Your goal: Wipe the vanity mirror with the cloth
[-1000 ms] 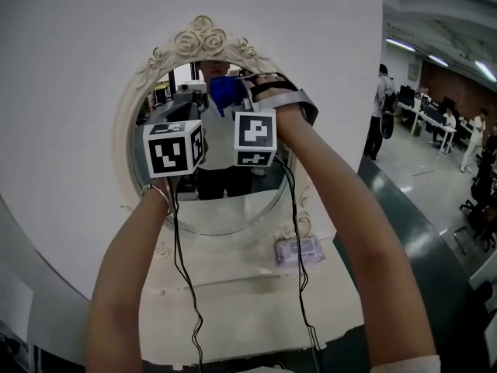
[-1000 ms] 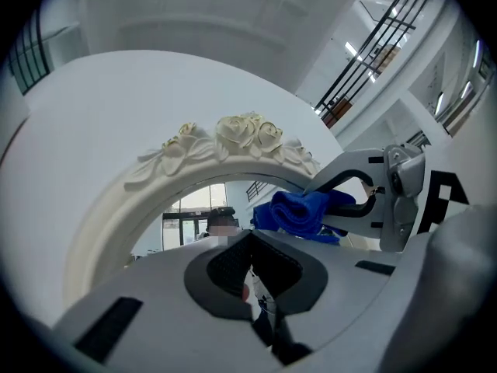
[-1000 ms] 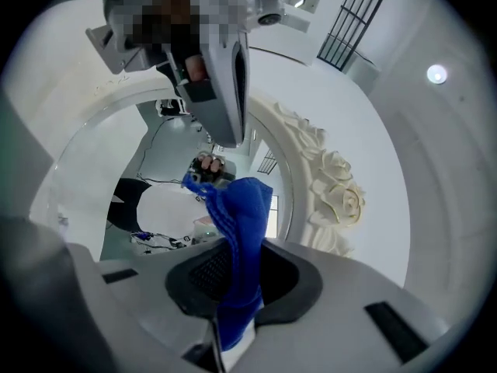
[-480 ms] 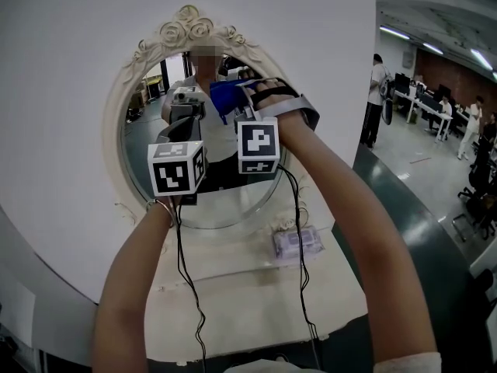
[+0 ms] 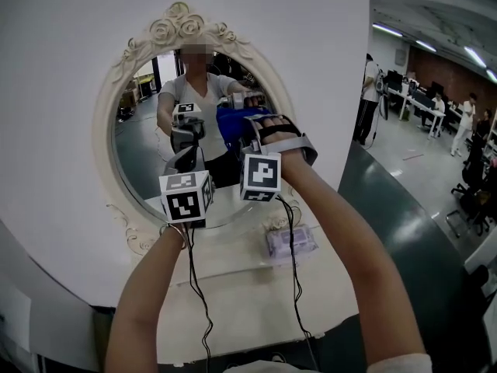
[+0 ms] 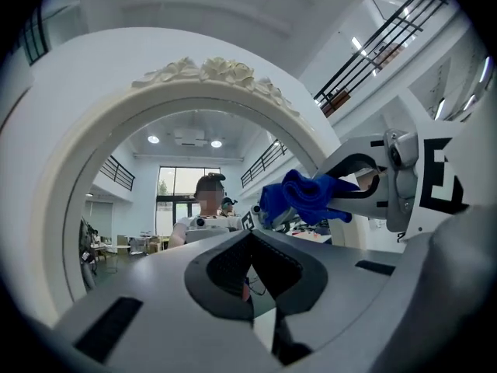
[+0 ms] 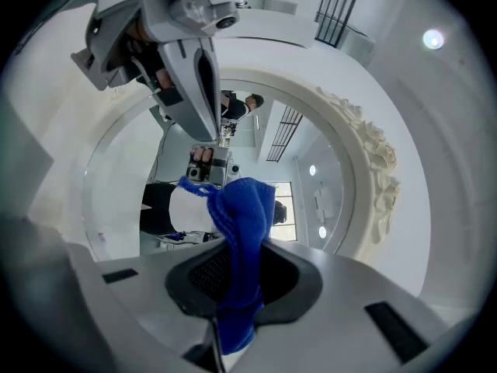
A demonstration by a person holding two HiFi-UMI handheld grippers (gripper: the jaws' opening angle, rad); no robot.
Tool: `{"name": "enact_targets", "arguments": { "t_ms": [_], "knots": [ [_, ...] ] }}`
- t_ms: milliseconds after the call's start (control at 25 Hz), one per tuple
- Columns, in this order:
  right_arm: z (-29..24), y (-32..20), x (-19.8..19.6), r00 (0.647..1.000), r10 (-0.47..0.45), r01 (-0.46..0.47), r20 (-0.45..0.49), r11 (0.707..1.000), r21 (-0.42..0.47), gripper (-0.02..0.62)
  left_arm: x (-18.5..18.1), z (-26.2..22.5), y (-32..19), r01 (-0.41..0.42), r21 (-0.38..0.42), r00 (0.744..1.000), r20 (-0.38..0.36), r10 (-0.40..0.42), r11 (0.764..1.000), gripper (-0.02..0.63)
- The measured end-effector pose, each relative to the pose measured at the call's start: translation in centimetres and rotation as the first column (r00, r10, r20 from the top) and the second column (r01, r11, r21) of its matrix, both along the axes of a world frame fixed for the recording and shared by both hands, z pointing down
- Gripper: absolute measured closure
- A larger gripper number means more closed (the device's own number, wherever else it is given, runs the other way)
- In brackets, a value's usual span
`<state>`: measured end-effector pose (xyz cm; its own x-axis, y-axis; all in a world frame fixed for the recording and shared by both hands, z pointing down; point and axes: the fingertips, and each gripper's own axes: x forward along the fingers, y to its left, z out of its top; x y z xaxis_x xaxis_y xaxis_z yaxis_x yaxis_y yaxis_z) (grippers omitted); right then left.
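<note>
The oval vanity mirror has a cream frame (image 5: 103, 123) carved with roses at the top. My right gripper (image 5: 247, 133) is shut on a blue cloth (image 5: 233, 124), held up at the middle of the glass, close against it. In the right gripper view the cloth (image 7: 241, 224) hangs out from between the shut jaws of the right gripper (image 7: 233, 290). My left gripper (image 5: 186, 158) sits just left of it, low on the glass, shut and empty. From the left gripper view (image 6: 250, 286) the cloth (image 6: 307, 195) shows to the right.
A pack of wipes (image 5: 291, 242) lies on the cream vanity top (image 5: 233, 301) below the mirror. Black cables hang from both grippers. A white round panel (image 5: 54, 68) backs the mirror. To the right is an open office floor (image 5: 419, 200) with people and desks.
Both grippers have come down the mirror, the cloth going from near the top of the glass to its middle. The left gripper has dropped toward the lower rim.
</note>
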<state>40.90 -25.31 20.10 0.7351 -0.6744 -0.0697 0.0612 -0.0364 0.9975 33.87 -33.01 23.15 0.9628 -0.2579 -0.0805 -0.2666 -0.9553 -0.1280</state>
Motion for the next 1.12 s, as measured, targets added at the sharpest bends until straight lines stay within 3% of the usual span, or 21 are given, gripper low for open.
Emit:
{"name": "enact_targets", "arguments": {
  "t_ms": [680,920,1120],
  "knots": [
    [13.5,0.7,0.4,0.966,-0.025,-0.001,0.258,0.995,0.098,0.529,-0.1,12.5,1.1,-0.003,-0.07,0.99,0.137,0.013,0.998,0.603],
    [18.7,0.1,-0.2,0.961,-0.022,0.007,0.275,0.998,0.057,0.529,-0.5,16.7,0.5,0.014,-0.09,0.979,0.202,0.004,0.996,0.603],
    [23.1,-0.7,-1.5,0.929,-0.035,0.025,0.368,0.999,0.033,0.529,-0.9,19.7,0.4,0.01,-0.126,0.973,0.229,0.019,0.992,0.603]
  ]
}}
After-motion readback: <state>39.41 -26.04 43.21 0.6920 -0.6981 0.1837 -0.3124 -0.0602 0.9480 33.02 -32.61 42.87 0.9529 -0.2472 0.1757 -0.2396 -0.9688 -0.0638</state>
